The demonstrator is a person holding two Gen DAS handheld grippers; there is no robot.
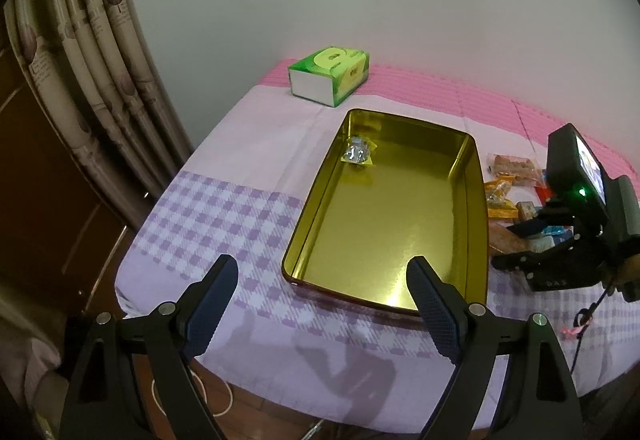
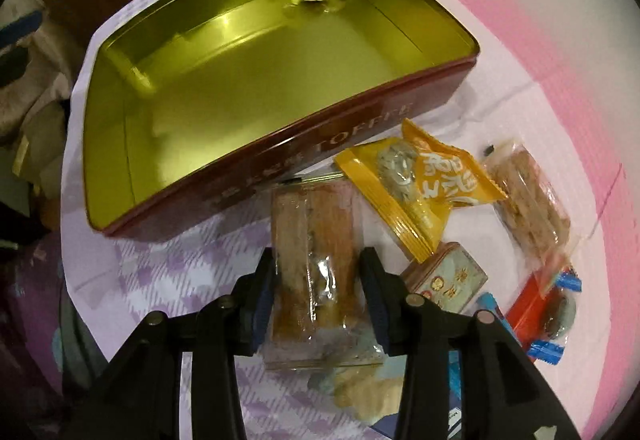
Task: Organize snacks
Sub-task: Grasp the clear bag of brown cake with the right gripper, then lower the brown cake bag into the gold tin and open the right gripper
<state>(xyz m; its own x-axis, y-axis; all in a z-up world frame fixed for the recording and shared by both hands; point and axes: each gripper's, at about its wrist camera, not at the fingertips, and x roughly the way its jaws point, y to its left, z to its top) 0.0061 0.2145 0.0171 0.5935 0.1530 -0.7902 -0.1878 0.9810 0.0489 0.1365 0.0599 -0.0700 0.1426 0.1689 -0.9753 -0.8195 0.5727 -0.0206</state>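
Right gripper (image 2: 318,296) is clamping a clear-wrapped brown snack bar (image 2: 314,252) across its width, pads pressing on both long sides. The bar is sitting just beside the red outer wall of the tin (image 2: 432,95), among the loose snacks on the checked tablecloth (image 2: 132,264). Left gripper (image 1: 322,304) is hanging wide open and empty over the tin's near corner.

Handling guess: the bar is looking light and fairly stiff, but the wrapper is slick and crinkly and the contents are probably crumbly, so gripping mid-body on the solid part, not the end seals, is looking right. A hard squeeze is risking a crack.

One small gold-wrapped snack (image 1: 358,151) is already lying in the tin's far corner. The yellow packet (image 2: 420,191) is looking soft and puffy; its flat sealed edge is looking like the better hold.
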